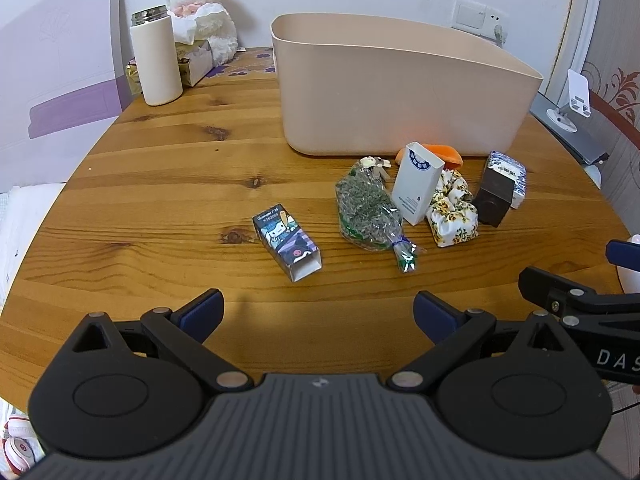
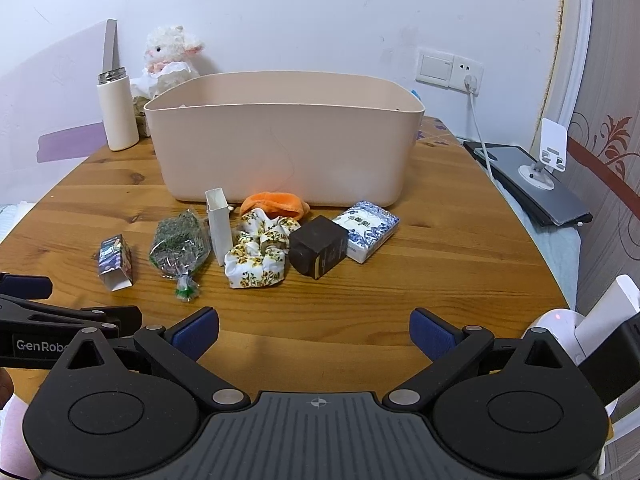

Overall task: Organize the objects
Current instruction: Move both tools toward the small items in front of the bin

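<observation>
Both tongs hover low over the near edge of the wooden bench [image 2: 460,240], side by side, each spread wide with nothing between its blue pads. The left tongs [image 1: 318,312] face the middle of the bench; the right tongs [image 2: 314,330] sit just beside them, toward the right edge.

A large beige tub [image 2: 280,140] stands toward the far edge of the bench, open at the top; its inside is hidden from both views. The loose things lie in a row in front of it, between the tub and the tongs. Farthest left is a small cartoon-printed carton [image 1: 287,242], lying on its side with one end open, set apart from the rest. Next comes a clear bag of dried green herbs [image 1: 366,210], tied at its near end. A white upright box [image 1: 417,184] stands just beside the bag, and an orange cloth [image 2: 276,204] lies behind it, close against the tub wall. A floral scrunchie [image 2: 258,254] lies touching the white box, with a dark brown box [image 2: 318,250] right beside it and a blue-and-white tissue pack [image 2: 366,228] touching that box on its far right side.

At the far left corner stand a white flask [image 1: 155,60] and a plush lamb [image 1: 204,8].
</observation>
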A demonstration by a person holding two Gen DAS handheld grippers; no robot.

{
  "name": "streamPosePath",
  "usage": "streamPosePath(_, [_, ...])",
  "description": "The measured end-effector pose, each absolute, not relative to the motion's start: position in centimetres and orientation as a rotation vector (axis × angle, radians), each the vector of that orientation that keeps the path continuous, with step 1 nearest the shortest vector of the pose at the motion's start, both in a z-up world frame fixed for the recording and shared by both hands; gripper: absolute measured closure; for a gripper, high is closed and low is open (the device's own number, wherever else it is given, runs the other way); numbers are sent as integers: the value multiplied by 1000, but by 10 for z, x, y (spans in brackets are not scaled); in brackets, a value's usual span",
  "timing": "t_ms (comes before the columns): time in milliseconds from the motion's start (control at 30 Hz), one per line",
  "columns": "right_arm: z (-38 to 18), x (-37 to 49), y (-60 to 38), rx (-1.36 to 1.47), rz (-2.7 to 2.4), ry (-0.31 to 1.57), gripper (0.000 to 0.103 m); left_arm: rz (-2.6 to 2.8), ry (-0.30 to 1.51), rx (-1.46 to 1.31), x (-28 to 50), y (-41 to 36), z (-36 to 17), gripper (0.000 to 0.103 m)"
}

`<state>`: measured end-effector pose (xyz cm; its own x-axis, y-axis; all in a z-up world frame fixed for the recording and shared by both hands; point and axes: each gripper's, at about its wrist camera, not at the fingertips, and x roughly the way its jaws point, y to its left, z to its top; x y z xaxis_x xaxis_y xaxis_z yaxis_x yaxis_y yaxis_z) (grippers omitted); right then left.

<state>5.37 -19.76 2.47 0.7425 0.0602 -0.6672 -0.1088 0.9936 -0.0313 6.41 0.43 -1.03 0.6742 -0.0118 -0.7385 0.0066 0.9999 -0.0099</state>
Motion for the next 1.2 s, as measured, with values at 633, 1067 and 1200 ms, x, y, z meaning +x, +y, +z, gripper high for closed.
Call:
streamPosePath(633, [17,77,-194,-83,91,749,0,-2,863,-12,88,7,-18,2])
streamPosePath(1067, [3,100,-190,-104,71,778,0,2,893,-19,108,13,-28,2])
streamPosePath(1200, [0,108,-188,-123,57,785,0,2,903,-27,115,15,-30,2])
